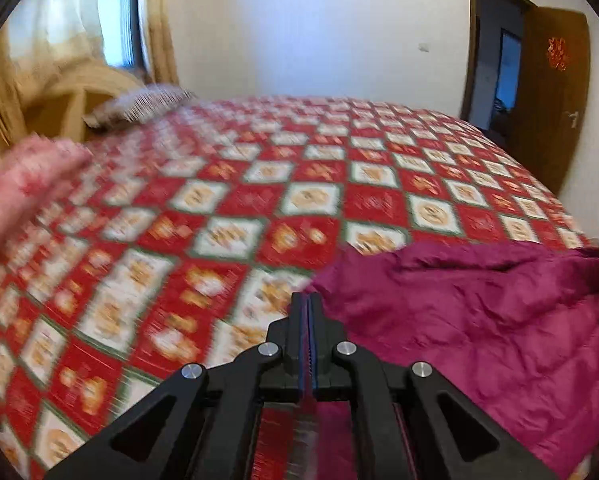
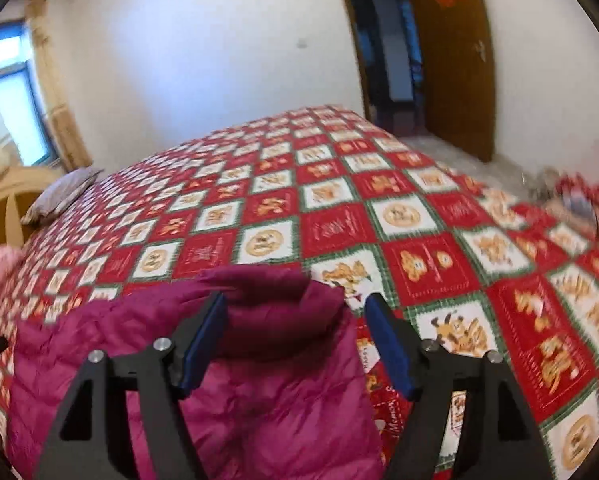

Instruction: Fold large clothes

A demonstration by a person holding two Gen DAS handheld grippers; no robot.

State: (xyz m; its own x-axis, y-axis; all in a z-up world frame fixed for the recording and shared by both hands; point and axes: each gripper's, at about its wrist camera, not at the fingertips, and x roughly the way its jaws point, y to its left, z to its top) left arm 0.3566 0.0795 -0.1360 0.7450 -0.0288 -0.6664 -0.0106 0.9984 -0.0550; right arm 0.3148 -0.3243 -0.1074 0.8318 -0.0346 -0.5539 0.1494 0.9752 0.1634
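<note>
Magenta jacket (image 2: 227,380) at near bed (image 1: 339,184) edge; left gripper (image 1: 308,300) pressed together, empty; right gripper (image 2: 295,312) spread over its folded edge; bedspread bare beyond.

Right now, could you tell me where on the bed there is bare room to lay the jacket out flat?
The bedspread is bare from the jacket to the far edge, and out toward the door side. The near corner is crowded: the jacket itself, with pink fabric and a pillow toward the window side.
</note>
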